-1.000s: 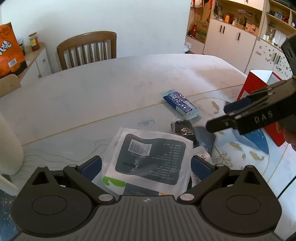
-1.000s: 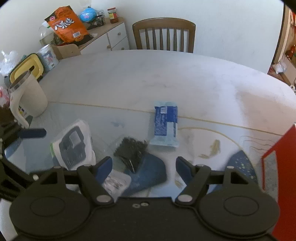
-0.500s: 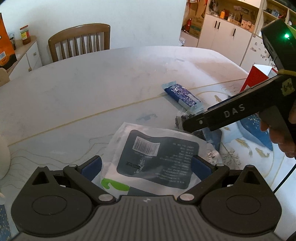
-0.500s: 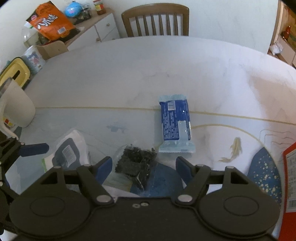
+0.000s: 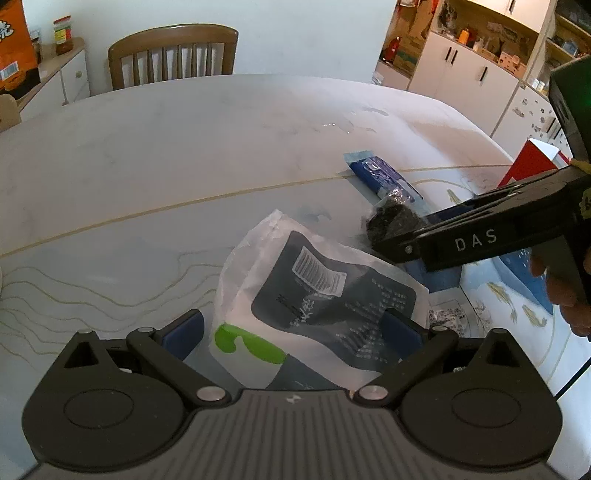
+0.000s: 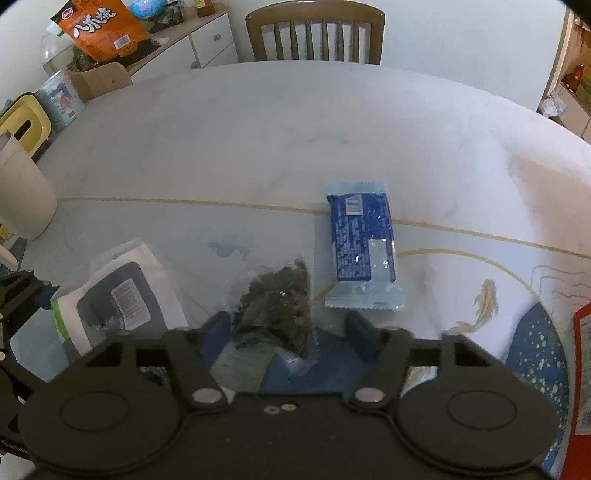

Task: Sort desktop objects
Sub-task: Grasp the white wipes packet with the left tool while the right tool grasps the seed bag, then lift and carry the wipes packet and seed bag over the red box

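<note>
Table (image 6: 295, 129): clear bag (image 6: 280, 306) holds dark bits.

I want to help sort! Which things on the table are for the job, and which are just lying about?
For the job:
white pouch, between the left gripper
clear bag of dark bits, right gripper closing around it
blue packet

Lying about:
chair
orange snack bag
cream jug

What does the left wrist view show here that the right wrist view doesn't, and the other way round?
Left wrist only: the right gripper from the side, its jaws closing around the clear bag of dark bits, plus white cupboards.

Right wrist only: an orange snack bag, a cream jug and a yellow-lidded box.

Both: the white-and-grey pouch between the left gripper's fingers, the blue wrapper, the red box, the chair.
</note>
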The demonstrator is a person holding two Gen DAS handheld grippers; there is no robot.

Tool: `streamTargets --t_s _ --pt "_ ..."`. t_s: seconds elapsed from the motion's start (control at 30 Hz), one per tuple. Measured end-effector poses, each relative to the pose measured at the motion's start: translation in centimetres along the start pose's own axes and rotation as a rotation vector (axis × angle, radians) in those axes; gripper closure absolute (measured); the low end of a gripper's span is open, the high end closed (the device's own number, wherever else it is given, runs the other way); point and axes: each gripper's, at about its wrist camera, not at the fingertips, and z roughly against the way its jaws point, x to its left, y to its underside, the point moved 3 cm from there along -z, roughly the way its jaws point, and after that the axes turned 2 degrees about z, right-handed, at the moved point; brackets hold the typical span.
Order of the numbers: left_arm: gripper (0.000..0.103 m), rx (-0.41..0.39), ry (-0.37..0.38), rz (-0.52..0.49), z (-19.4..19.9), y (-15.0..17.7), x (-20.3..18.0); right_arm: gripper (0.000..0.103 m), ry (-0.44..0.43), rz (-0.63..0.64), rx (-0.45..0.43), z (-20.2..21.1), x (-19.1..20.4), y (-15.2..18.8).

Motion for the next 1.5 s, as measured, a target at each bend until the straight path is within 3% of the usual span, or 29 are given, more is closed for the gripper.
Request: streamTargets --t_s 0.2,0.43,0.6,0.93,1.5 --pt "0.027 -0.013 0.018 0.004 0.5 -0.2 -0.1 0.066 0.002 0.000 -0.003 0.2 -0.2 0.1" --pt "0.057 -0.029 0.002 0.065 1.3 -0.3 0.6 0.074 -0.002 -0.018 -0.018 0.4 -0.4 0.3" --pt "0.070 -0.048 -0.004 0.084 2.1 -0.6 0.7 0.077 0.002 -0.021 -0.023 1.0 -0.5 0.7" --pt "0.081 -0.092 0.011 0.103 4.0 -1.4 -0.1 0.080 -0.004 -0.031 -0.056 3.7 -1.2 1.4" --pt "0.084 -0.152 0.039 0.151 7.4 -1.4 -1.7 0.083 -0.025 -0.056 -0.105 8.4 -2.3 3.1"
